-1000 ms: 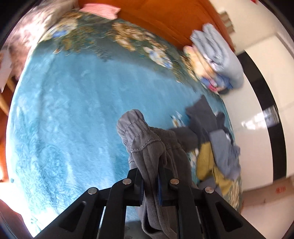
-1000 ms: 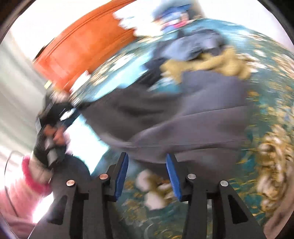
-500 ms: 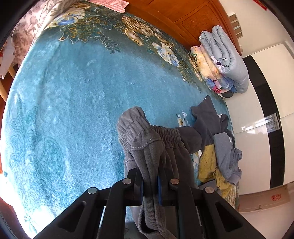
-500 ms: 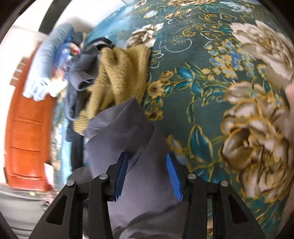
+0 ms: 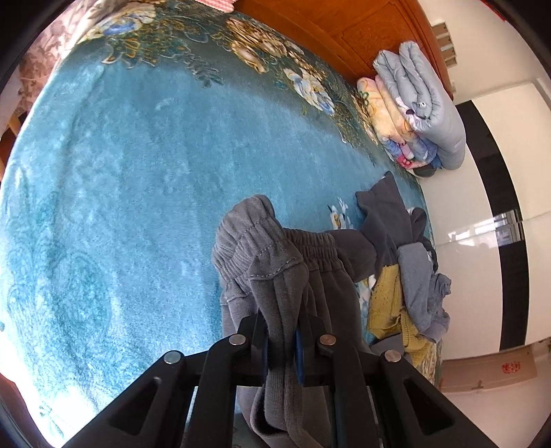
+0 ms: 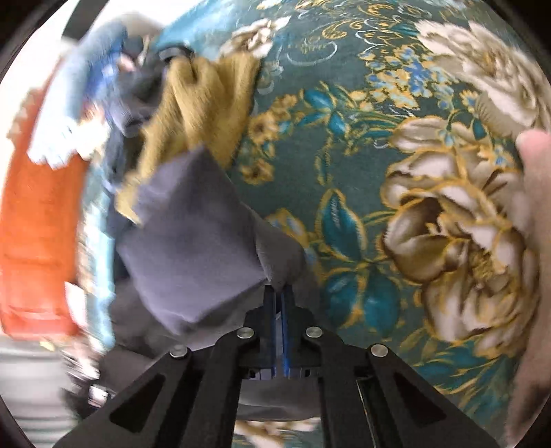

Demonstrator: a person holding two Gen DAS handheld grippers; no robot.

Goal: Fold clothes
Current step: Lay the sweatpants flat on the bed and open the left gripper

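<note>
Grey sweatpants (image 5: 275, 272) sit pinched in the left gripper (image 5: 281, 339), whose jaws are clamped on a bunched fold just below the elastic waistband. The gathered waistband rises straight ahead of the fingertips, and the rest of the cloth hangs down between and under the gripper's arms. Beyond it and to the left spreads a blue plush blanket (image 5: 120, 179) with a flowered border. Ahead and to the right of this gripper lies a pile of clothes (image 5: 409, 275): dark grey, pale blue and mustard yellow pieces heaped together. Farther off in the same direction, folded quilts (image 5: 416, 110) are stacked against a wooden headboard (image 5: 361, 31).

In the right wrist view, the right gripper (image 6: 280, 303) is squeezed together on an edge of the same grey sweatpants (image 6: 193, 248), with the cloth running up and to the left from its tips. A mustard yellow garment (image 6: 199, 107) lies past that, up and left. To the right of the gripper is the blanket's flowered part (image 6: 447, 220). The left side of this view is blurred.
</note>
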